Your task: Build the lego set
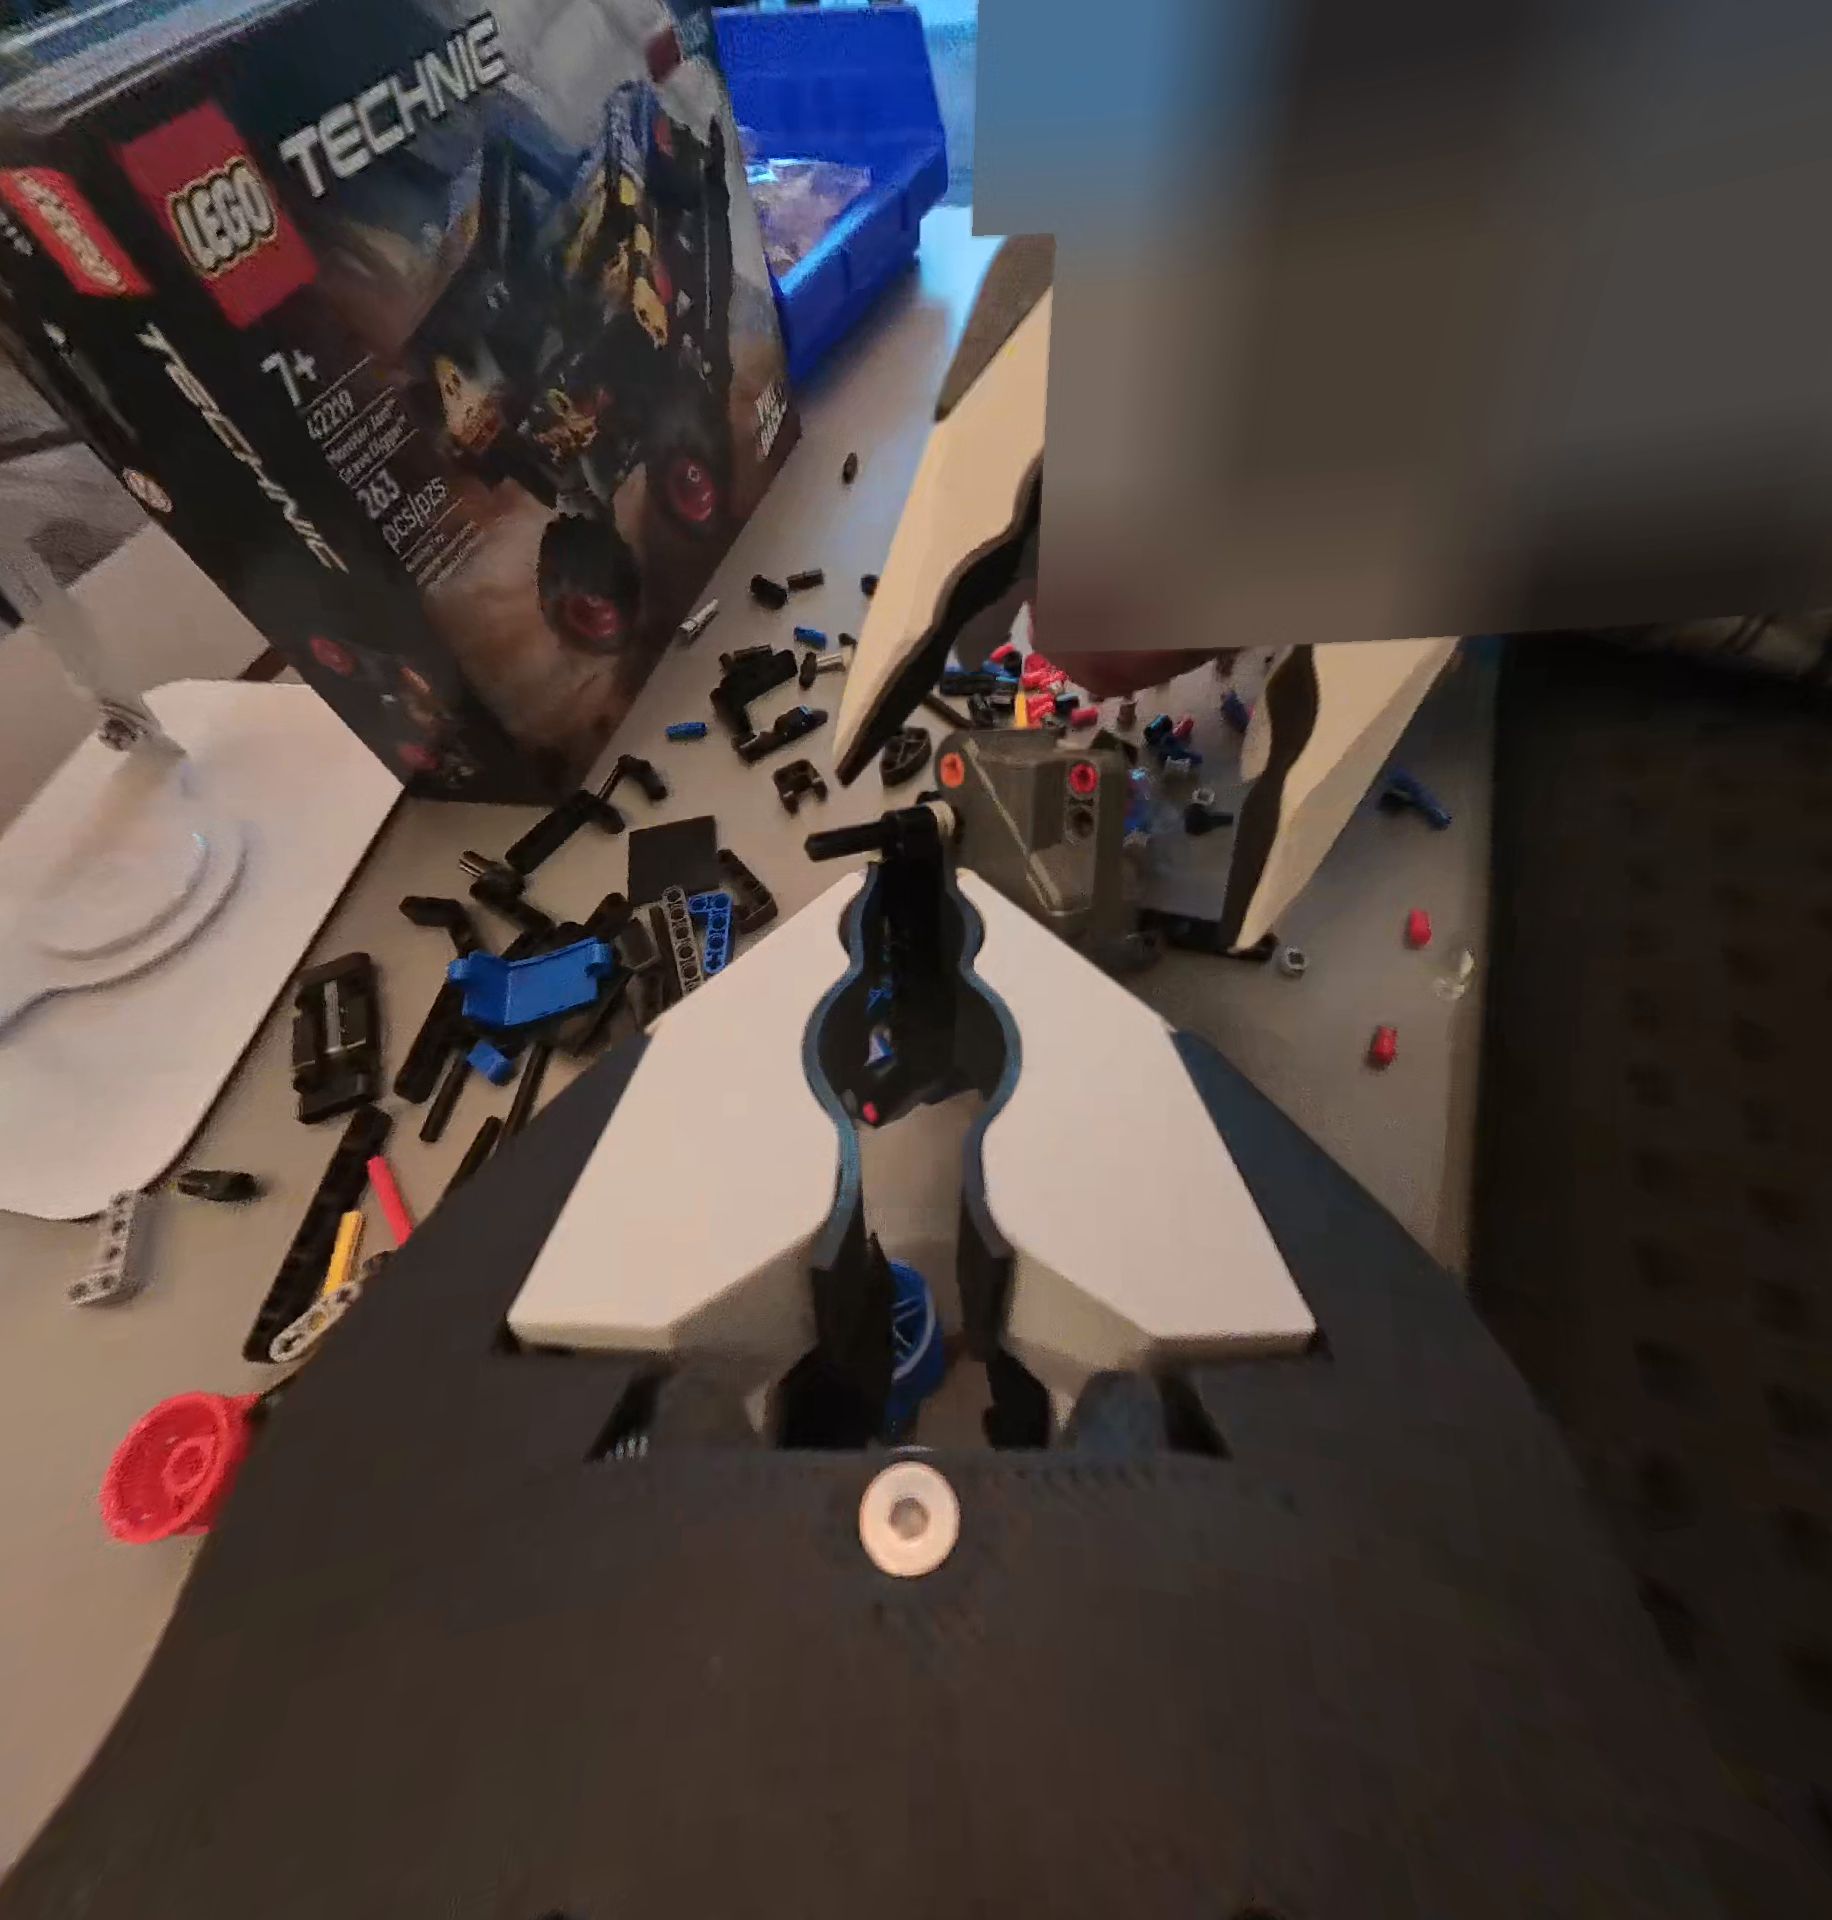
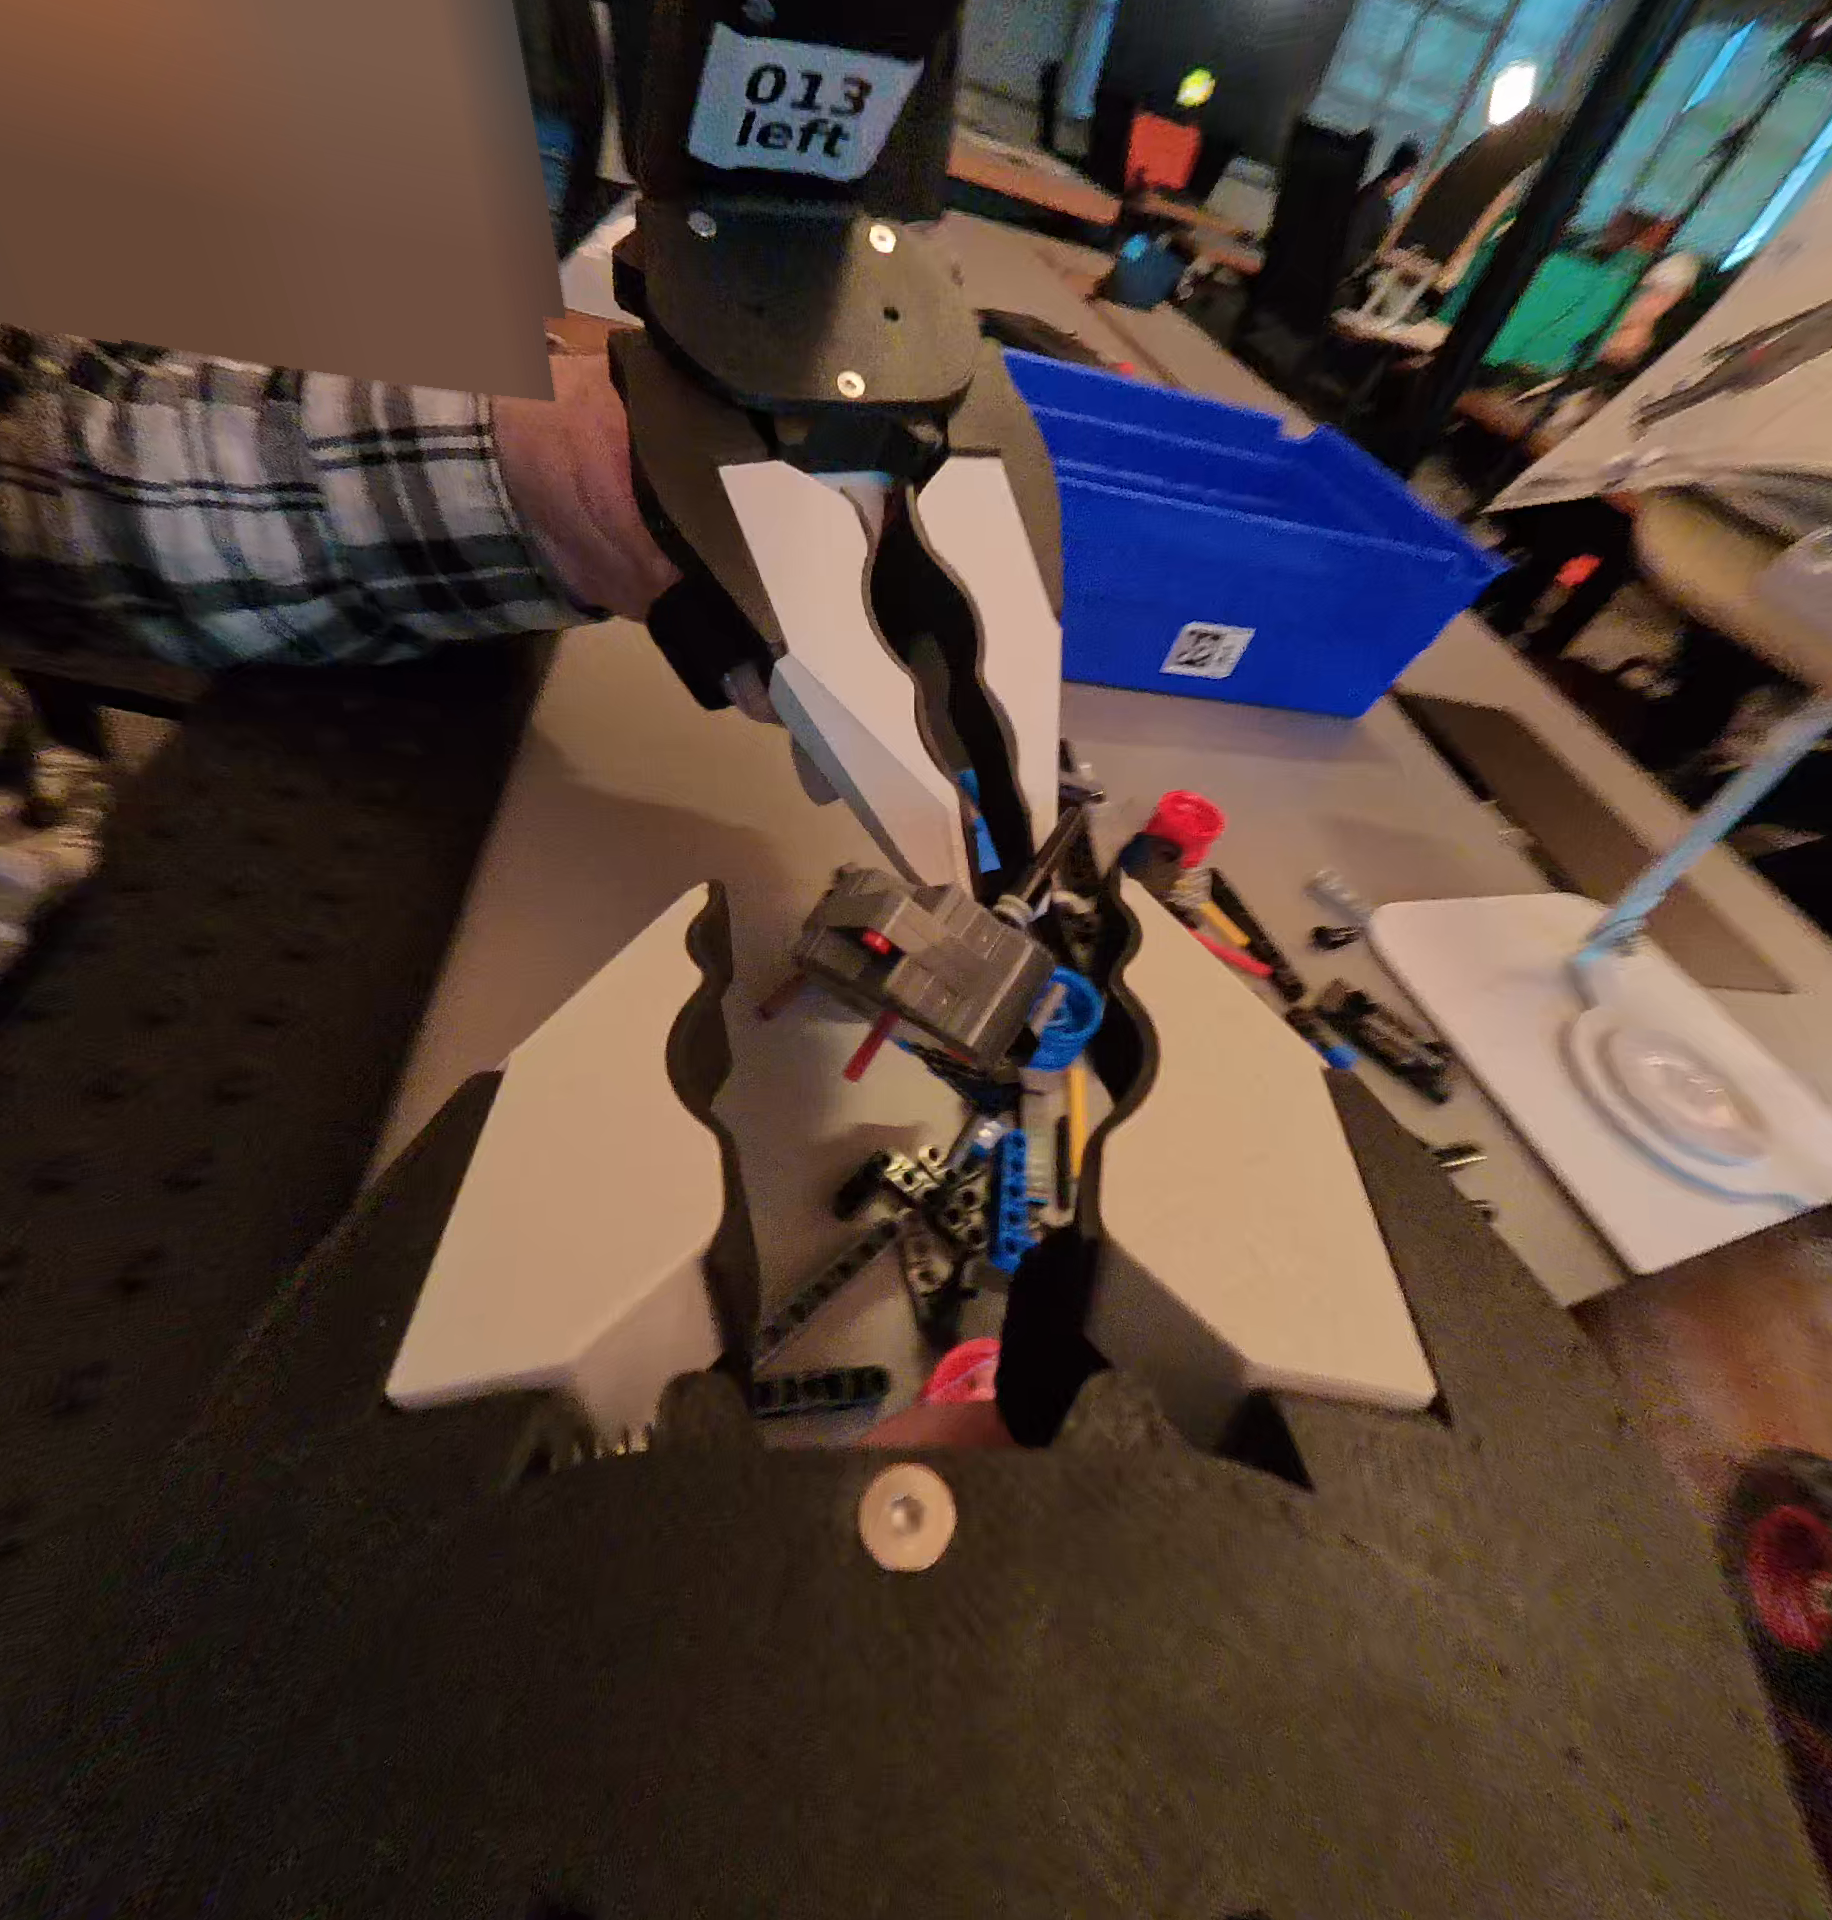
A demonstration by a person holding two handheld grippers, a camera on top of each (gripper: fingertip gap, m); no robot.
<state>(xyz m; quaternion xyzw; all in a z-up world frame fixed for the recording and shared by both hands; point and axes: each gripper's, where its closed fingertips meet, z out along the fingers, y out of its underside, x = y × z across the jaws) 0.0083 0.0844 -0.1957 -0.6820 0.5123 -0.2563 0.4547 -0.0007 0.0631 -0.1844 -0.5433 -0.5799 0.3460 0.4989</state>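
Left gripper (image 1: 907, 935) clamps the black lego beam assembly (image 1: 896, 966) upright, steadying it against the dark grey lego motor block (image 2: 933, 971). Right gripper (image 2: 917, 1049), jaws apart, straddles that block above the grey desk (image 1: 808, 488) middle, ready to grab.

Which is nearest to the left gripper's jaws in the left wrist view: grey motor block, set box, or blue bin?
From the left gripper:
1. Grey motor block, just ahead, slightly right.
2. Set box, farther, ahead left.
3. Blue bin, farthest, behind the box.
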